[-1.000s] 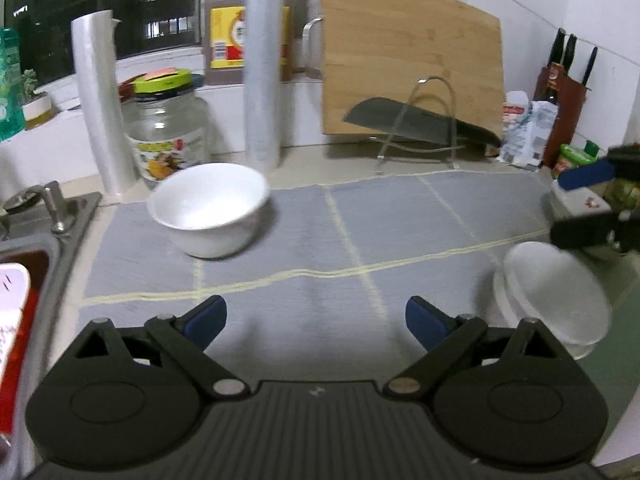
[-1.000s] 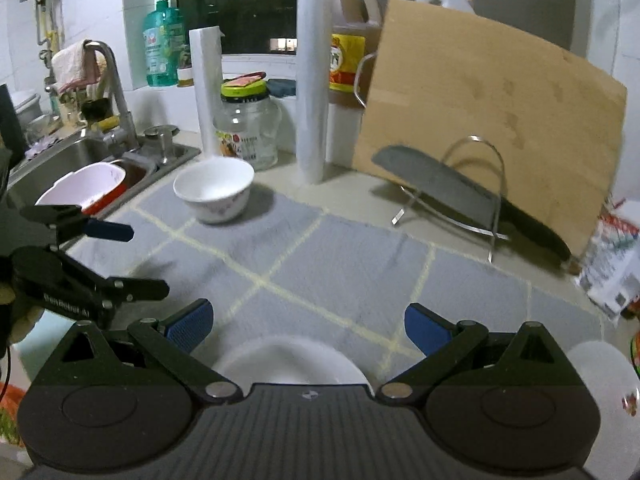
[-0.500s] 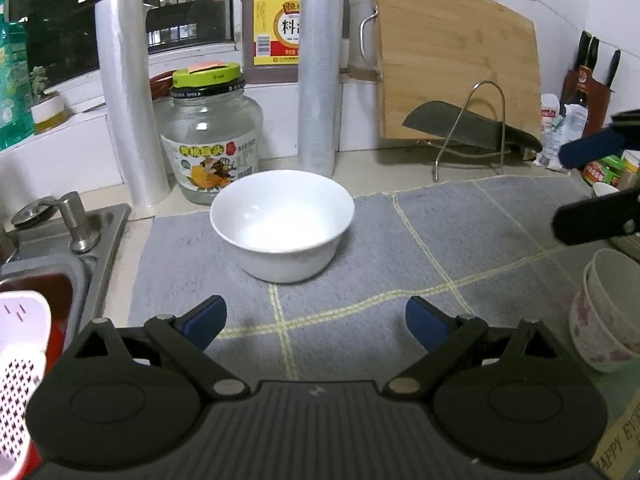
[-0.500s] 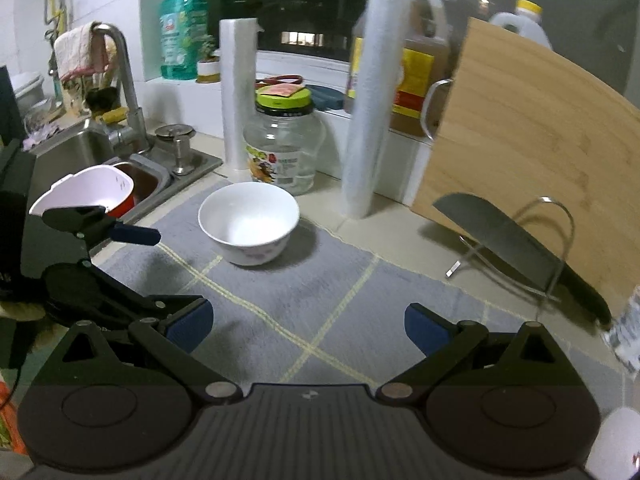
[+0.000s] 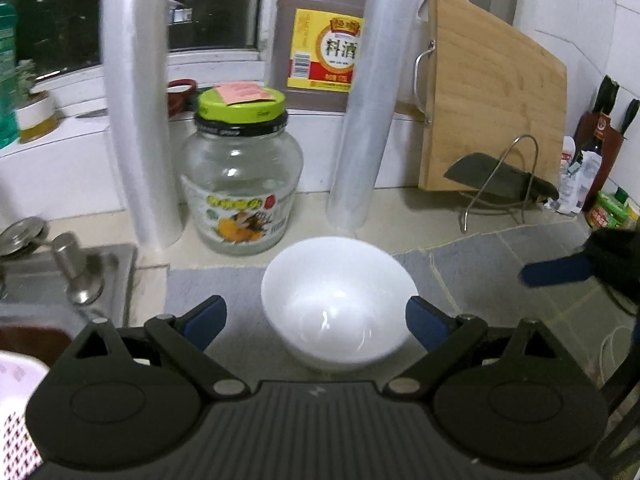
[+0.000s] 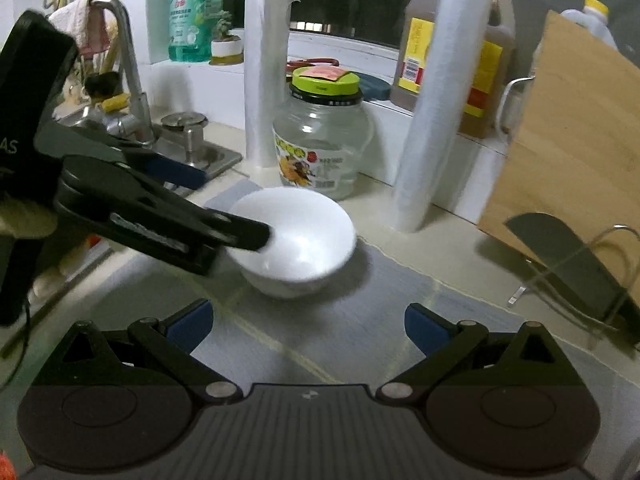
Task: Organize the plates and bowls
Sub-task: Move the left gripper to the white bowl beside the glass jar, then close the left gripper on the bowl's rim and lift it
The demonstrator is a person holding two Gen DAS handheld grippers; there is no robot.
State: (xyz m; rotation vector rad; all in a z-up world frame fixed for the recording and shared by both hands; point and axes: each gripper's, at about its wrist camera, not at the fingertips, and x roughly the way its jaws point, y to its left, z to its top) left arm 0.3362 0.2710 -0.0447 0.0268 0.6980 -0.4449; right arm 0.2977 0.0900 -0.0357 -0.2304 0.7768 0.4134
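Note:
A white bowl (image 5: 338,304) stands upright on the grey mat (image 5: 500,264), in front of a glass jar. My left gripper (image 5: 316,320) is open and has come up to the bowl, its blue pads (image 5: 204,320) spread wider than the rim. In the right wrist view one left finger overlaps the bowl's (image 6: 304,240) left rim; whether it touches is unclear. My right gripper (image 6: 308,326) is open over bare mat, short of the bowl. One of its blue pads (image 5: 556,272) shows at the right edge of the left wrist view.
Behind the bowl stand a green-lidded glass jar (image 5: 240,184), two plastic-film rolls (image 5: 138,120) (image 5: 368,100) and a brown bottle (image 5: 320,40). A cutting board (image 5: 492,108) and a cleaver on a wire rack (image 5: 500,180) are at right. The sink (image 5: 60,280) and faucet (image 6: 128,60) lie left.
Both grippers have moved left along the counter toward the white bowl, which now sits close in front of them. The stacked bowls at the right have left the left wrist view. Both stay open.

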